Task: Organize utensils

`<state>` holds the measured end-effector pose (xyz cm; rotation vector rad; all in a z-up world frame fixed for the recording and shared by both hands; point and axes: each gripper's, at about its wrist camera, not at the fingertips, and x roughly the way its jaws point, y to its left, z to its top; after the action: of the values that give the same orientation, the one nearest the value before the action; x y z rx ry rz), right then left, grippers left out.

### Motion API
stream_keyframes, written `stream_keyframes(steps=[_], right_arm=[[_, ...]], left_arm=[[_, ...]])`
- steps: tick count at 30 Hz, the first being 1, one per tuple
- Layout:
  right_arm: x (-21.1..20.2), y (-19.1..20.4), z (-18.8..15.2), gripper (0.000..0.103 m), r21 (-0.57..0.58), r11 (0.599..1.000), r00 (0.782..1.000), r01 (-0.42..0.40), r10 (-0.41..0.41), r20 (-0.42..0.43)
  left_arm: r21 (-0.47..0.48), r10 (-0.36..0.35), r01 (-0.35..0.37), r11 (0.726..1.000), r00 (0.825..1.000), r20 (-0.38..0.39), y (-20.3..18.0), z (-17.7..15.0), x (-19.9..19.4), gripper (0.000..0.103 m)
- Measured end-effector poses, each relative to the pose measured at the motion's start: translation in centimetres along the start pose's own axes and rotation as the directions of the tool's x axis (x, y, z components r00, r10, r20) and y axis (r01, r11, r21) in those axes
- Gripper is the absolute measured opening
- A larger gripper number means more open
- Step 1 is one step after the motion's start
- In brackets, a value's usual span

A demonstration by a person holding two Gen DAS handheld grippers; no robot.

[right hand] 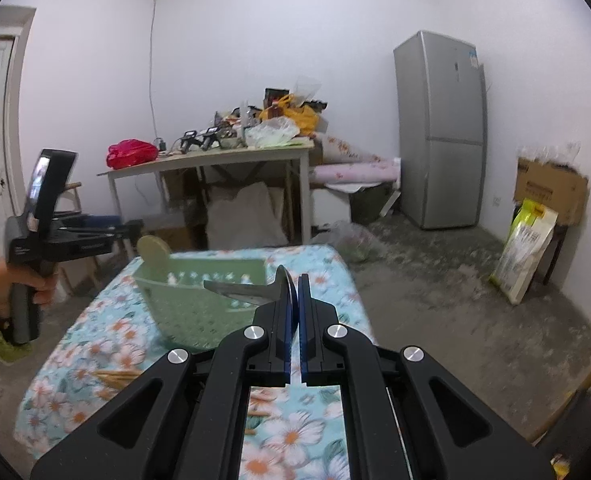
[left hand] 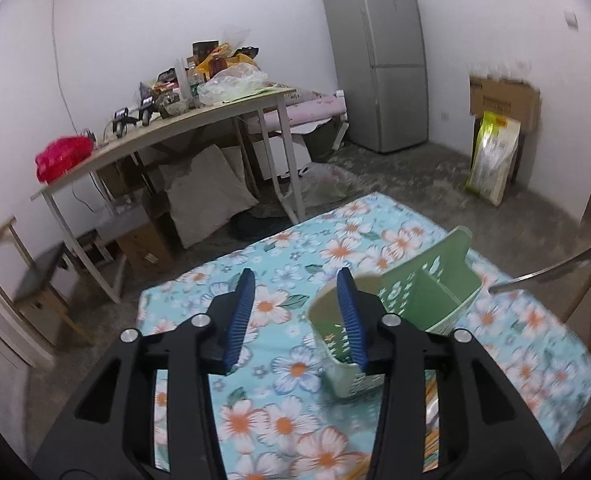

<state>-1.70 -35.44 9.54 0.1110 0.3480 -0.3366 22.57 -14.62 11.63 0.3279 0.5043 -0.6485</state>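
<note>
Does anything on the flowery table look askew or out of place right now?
Yes: the green utensil caddy sits tilted rather than flat on the floral tablecloth, and wooden chopsticks lie loose on the cloth beside it, not in the caddy.

Lighting: even, diffuse, cool indoor light, moderate brightness; source not visible. Shadows soft; faint one on floral cloth [left hand: 295, 400] beside green holder [left hand: 427, 300]. No harsh glare; dull sheen on fridge [right hand: 443, 128]. Strong fisheye distortion both views: walls bowed, black vignette at corners. Motion blur in left wrist view toward right and lower edges; cardboard box [left hand: 503, 96] smeared. Right wrist view sharper at centre, floral cloth soft at left edge.
</note>
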Motion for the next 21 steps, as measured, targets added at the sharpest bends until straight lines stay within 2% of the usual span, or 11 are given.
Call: stream_keyframes(steps=[6, 11, 18, 21], right_arm=[[1.3, 0.6, 1.6, 0.003, -0.106, 0.992, 0.997, 0.070, -0.067, 0.034], [3.9, 1.4, 2.6, 0.003, -0.236, 0.968, 0.996, 0.083, -0.086, -0.001], [8.8, 3.7, 3.5, 0.003, -0.424, 0.906, 0.991, -0.014, -0.046, -0.130], [11.6, 4.6, 3.1, 0.003, -0.441, 0.894, 0.977, -0.078, -0.019, -0.210]], left_arm=[[-0.122, -0.019, 0.025, 0.992, 0.999, 0.051, 2.1, -1.0, -2.0, 0.048], [-0.215, -0.038, 0.053, 0.975, 0.997, 0.071, 3.7, -3.7, -4.3, 0.049], [-0.271, -0.007, 0.015, 0.962, 1.000, 0.029, 4.8, -8.2, -6.0, 0.054], [-0.302, -0.011, 0.015, 0.953, 1.000, 0.012, 5.1, -9.6, -6.5, 0.055]])
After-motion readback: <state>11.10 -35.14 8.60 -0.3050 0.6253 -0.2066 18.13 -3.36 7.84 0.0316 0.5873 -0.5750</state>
